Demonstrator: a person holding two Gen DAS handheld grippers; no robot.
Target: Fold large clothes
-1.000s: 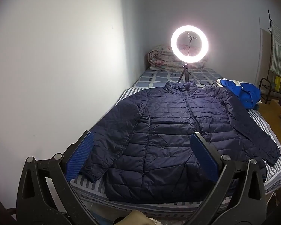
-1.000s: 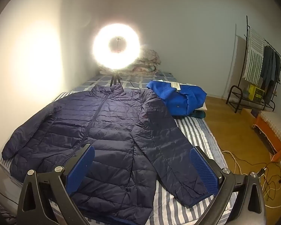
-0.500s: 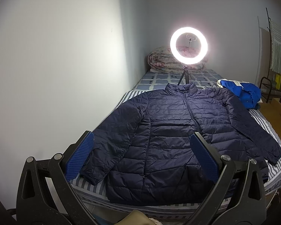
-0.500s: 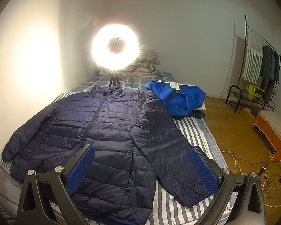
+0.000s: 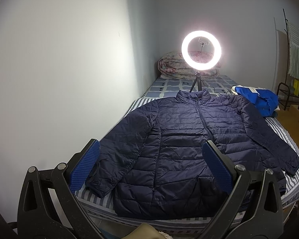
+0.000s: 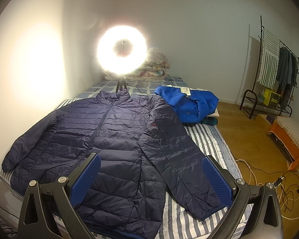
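A navy quilted puffer jacket [image 5: 185,139] lies flat and zipped on the striped bed [image 5: 279,127], collar toward the far end, both sleeves spread out to the sides. In the right wrist view the same jacket [image 6: 109,139] fills the bed's near half, its right sleeve [image 6: 181,163] angled toward the bed's edge. My left gripper [image 5: 150,163] hovers open above the jacket's lower hem, holding nothing. My right gripper [image 6: 151,171] is open too, above the lower front and right sleeve, clear of the cloth.
A lit ring light on a tripod [image 5: 201,52] stands on the bed behind the collar. A blue garment [image 6: 189,103] lies at the far right, folded quilts [image 5: 181,67] against the wall. Clothes rack [image 6: 275,69], orange stool [image 6: 291,133] and floor cables [image 6: 269,179] are right of the bed.
Both grippers have drifted slightly back and up, so the jacket sits a little lower and farther in each view. The jacket has not moved. Both stay open.
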